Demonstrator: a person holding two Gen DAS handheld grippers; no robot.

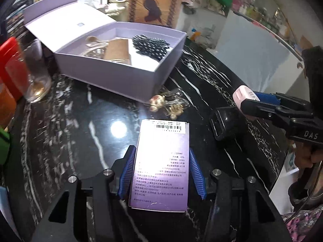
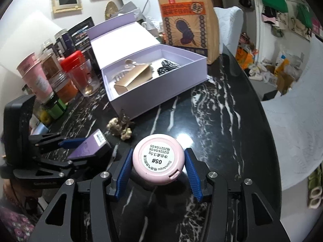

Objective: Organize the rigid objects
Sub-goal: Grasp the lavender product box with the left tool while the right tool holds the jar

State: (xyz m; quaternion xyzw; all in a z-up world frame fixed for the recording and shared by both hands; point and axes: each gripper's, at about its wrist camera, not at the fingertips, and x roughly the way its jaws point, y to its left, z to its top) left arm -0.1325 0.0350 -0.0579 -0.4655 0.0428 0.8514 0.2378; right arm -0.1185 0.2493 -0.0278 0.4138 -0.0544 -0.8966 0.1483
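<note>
My left gripper is shut on a small purple carton with a barcode label, held above the black marble table; it also shows in the right wrist view. My right gripper is shut on a round pink compact, label side up; the compact shows at the right in the left wrist view. An open lilac box lies beyond both, holding a brown carton, a dark beaded piece and a clear clip.
A small ornament cluster lies in front of the box. A glass, jars and pink cups stand at the left. A brown paper bag stands behind the box. The table's curved edge runs on the right.
</note>
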